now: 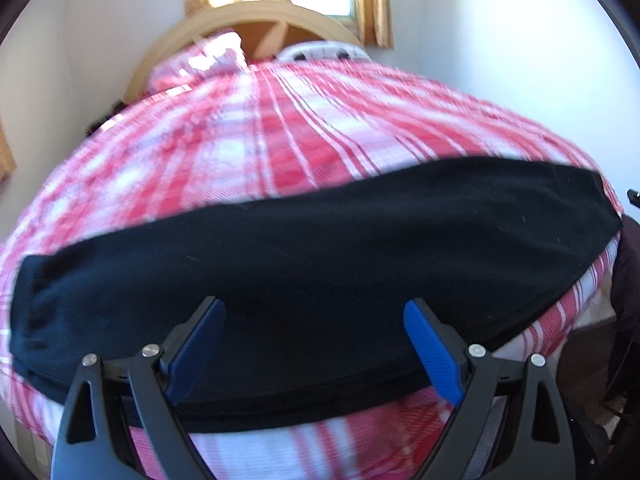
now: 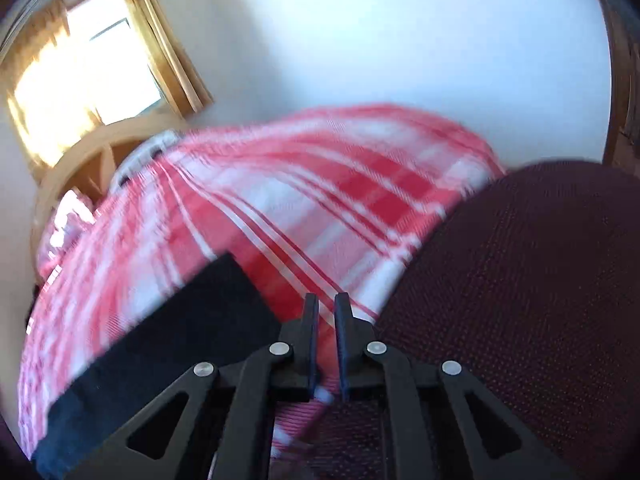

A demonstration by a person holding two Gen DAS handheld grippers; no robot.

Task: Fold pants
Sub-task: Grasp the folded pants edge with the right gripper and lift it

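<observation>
The black pants [image 1: 304, 264] lie folded in a long band across the near edge of the bed, on the red and white plaid blanket [image 1: 304, 132]. My left gripper [image 1: 314, 308] is open and empty, its blue-padded fingers just above the pants' near edge. In the right wrist view the pants [image 2: 180, 340] show at lower left. My right gripper [image 2: 326, 300] is nearly shut with a thin gap and holds nothing, to the right of the pants' end, over the blanket [image 2: 304, 208].
A dark maroon upholstered chair seat [image 2: 532, 288] stands right beside the bed, under my right gripper. A wooden headboard [image 1: 256, 20], pillows [image 1: 208, 60] and a curtained window [image 2: 80, 76] lie at the far end. White walls flank the bed.
</observation>
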